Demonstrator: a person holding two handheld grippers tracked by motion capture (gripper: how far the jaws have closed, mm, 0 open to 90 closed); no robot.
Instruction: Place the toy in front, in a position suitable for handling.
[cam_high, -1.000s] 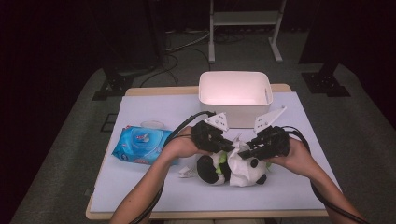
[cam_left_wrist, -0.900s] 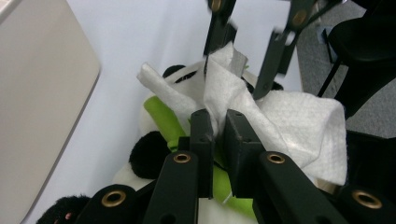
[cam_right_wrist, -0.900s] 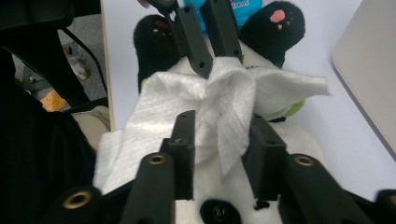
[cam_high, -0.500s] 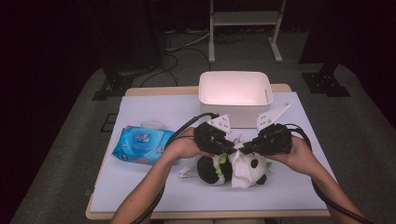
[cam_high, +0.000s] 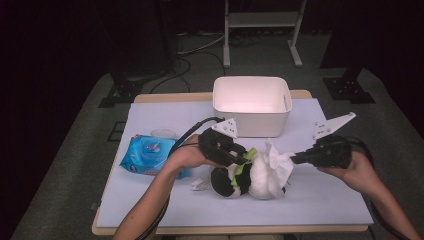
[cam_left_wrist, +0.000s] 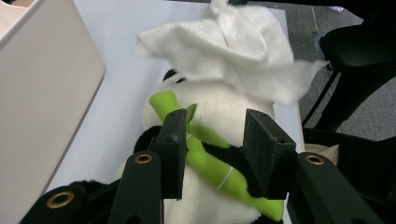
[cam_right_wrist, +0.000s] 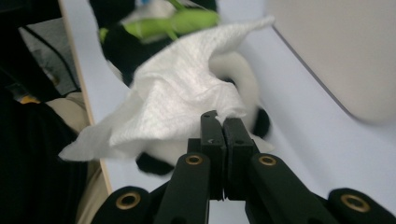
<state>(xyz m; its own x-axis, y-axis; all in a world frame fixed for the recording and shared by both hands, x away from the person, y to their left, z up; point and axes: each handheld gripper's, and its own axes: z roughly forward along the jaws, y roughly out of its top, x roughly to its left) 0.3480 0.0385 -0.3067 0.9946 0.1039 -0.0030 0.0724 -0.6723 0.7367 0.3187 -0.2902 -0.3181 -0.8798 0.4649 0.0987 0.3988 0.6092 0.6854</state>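
High view: one plush panda (cam_high: 232, 180), black and white with a green bamboo sprig, lies near the desk's (cam_high: 325, 195) near edge, a small white scrap by its left side. One white wipe (cam_high: 275, 165) drapes its right end. The right claw (cam_high: 295, 160), pressed together, pinches the wipe's corner. The left claw (cam_high: 245, 157), its jaws just opening, straddles the sprig. Left sits one blue wipes pack (cam_high: 147, 154); farthest, one white bin (cam_high: 251, 105).

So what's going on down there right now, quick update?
Left gripper opening around panda's green scarf. Right gripper shut on wipe. Nothing in the way.
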